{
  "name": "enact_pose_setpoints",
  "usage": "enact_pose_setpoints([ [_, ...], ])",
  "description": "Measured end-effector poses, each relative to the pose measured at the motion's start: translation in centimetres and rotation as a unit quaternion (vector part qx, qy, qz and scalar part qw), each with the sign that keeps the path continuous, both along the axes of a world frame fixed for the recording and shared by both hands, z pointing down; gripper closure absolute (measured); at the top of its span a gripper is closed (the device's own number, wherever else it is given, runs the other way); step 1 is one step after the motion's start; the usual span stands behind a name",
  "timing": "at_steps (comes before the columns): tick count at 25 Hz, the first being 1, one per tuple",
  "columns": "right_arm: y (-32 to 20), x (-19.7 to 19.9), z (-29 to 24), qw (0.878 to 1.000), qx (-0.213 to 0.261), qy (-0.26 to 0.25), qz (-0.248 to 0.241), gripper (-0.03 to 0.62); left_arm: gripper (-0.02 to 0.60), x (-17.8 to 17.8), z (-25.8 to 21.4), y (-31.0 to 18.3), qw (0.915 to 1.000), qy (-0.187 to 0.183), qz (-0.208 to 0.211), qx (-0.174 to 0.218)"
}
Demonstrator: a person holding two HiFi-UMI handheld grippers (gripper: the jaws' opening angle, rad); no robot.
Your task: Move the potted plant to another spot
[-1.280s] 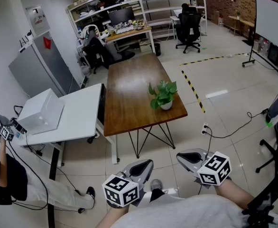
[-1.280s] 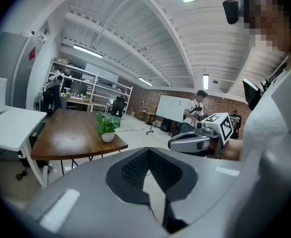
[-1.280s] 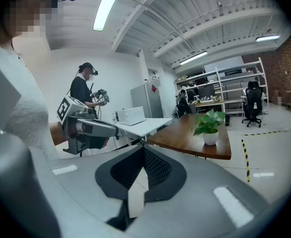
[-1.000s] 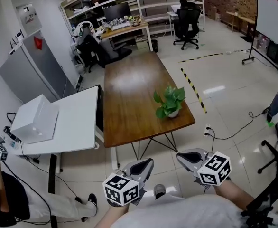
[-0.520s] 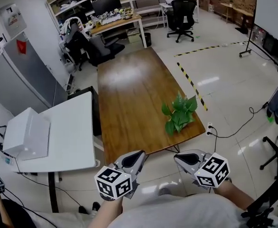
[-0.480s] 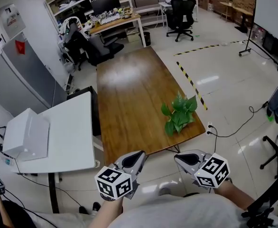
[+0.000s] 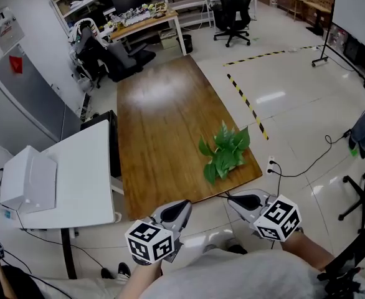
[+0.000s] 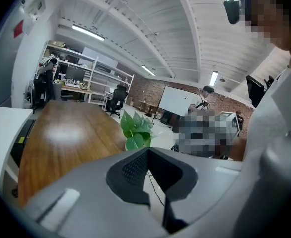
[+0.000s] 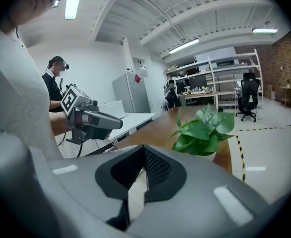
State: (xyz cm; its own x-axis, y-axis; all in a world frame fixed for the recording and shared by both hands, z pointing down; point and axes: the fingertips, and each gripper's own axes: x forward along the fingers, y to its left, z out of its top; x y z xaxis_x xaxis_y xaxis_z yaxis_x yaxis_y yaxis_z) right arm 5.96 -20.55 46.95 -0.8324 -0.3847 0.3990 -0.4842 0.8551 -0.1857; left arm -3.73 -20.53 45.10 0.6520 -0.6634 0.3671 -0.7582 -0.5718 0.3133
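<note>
Floor [image 7: 294,111] of pale tile takes up most of the head view, with a strip of yellow-and-black tape [image 7: 248,101] running across it. Next in size is the long wooden table [image 7: 151,117], which now fills more of the view and lies closer below the camera than it did a second ago; its near edge has come almost up to the person's body. A white table [image 7: 76,167] stands just beside it on the left and carries a white box [image 7: 27,179].

The potted plant [image 7: 223,154] stands upright at the near right corner of the wooden table, close to the edge, untouched. Over the last second it has slid down and towards the centre of the view, which I take to mean the person has walked up to it, not that it has been moved. The task itself has not begun; only the approach is nearly done.

The left hand-held gripper [image 7: 181,205] and the right hand-held gripper [image 7: 233,199] hang low in front of the person, short of the table edge and pointing towards it. Each gripper view shows its jaws brought together with nothing between them, the plant's leaves visible beyond the tips. Both would need to spread before either could take the pot, which is mostly hidden under the leaves from above
</note>
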Motion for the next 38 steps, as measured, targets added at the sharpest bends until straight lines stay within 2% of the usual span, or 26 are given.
enact_pose_setpoints([
  [4, -1.9, 2.0, 0.4, 0.999, 0.029, 0.018, 0.02, 0.591, 0.584, 0.5, 0.6, -0.5, 0.9999, 0.002, -0.008, -0.009],
  [8, -3.8, 3.6, 3.1, 0.996, 0.053, 0.069, 0.038, 0.591, 0.584, 0.6, 1.6, -0.4, 0.9997, -0.007, -0.012, -0.021],
  [10, -4.8, 4.2, 5.0, 0.995, 0.036, 0.078, 0.044, 0.518, 0.584, 0.4, 2.0, -0.4, 0.9995, -0.008, -0.017, -0.027],
  [12, -6.3, 5.0, 6.7, 0.995, 0.012, 0.08, 0.058, 0.395, 0.584, 0.3, 2.3, -0.3, 0.9992, -0.012, -0.019, -0.032],
  [17, -10.4, 5.3, 9.6, 0.993, 0.015, 0.082, 0.089, 0.225, 0.584, -0.4, 3.2, -0.2, 0.9984, -0.02, -0.03, -0.044],
  [19, -11.8, 4.8, 10.9, 0.992, 0.025, 0.084, 0.091, 0.181, 0.584, -0.5, 3.7, -0.2, 0.9981, -0.02, -0.033, -0.047],
  [24, -15.3, 3.4, 12.8, 0.99, 0.063, 0.073, 0.106, 0.135, 0.584, -1.3, 4.4, -0.3, 0.9979, -0.026, -0.037, -0.045],
  [31, -17.3, 1.6, 15.3, 0.991, 0.073, 0.075, 0.089, 0.075, 0.584, -2.3, 5.8, -0.5, 0.997, -0.034, -0.043, -0.054],
  [38, -18.7, 0.7, 15.6, 0.989, 0.086, 0.068, 0.096, 0.079, 0.584, -2.6, 5.6, -0.9, 0.9971, -0.04, -0.038, -0.054],
])
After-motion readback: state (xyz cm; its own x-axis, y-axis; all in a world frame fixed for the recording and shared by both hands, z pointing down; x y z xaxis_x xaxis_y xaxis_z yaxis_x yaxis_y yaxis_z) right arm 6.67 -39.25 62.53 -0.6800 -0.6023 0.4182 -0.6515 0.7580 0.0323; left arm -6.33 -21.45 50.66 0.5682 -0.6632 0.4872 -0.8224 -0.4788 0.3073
